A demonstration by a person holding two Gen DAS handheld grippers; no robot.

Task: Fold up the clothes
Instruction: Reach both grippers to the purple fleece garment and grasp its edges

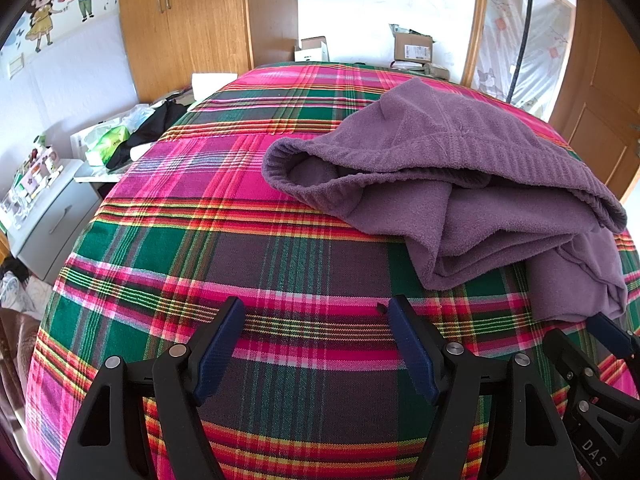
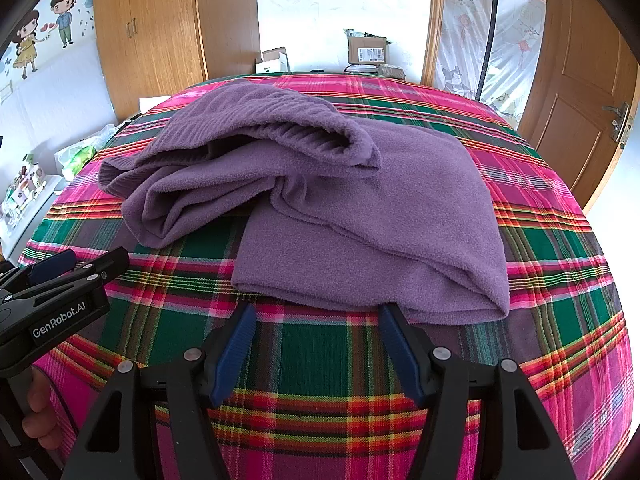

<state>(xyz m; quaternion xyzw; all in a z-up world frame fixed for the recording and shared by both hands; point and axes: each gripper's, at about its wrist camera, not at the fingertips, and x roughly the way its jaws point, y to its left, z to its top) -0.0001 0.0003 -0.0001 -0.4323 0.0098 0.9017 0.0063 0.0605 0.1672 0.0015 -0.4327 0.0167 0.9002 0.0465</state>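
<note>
A purple fleece garment (image 2: 340, 200) lies rumpled and partly folded on the plaid bedspread (image 2: 312, 364), its ribbed hem bunched at the far side. In the left wrist view the same garment (image 1: 460, 184) lies to the upper right. My left gripper (image 1: 314, 306) is open over bare bedspread (image 1: 240, 248), short of the cloth and to its left. My right gripper (image 2: 316, 312) is open too, its fingertips right at the garment's near folded edge with nothing between them. The right gripper's tip (image 1: 608, 332) shows beside the cloth's near corner; the left gripper (image 2: 60, 268) shows at the left edge.
A white nightstand (image 1: 52, 216) with small items and bags stands left of the bed. Wooden wardrobes (image 1: 184, 20) and cardboard boxes (image 1: 414, 46) are beyond the far edge. A wooden door (image 2: 580, 112) is at the right. A hand (image 2: 40, 420) holds the left gripper's handle.
</note>
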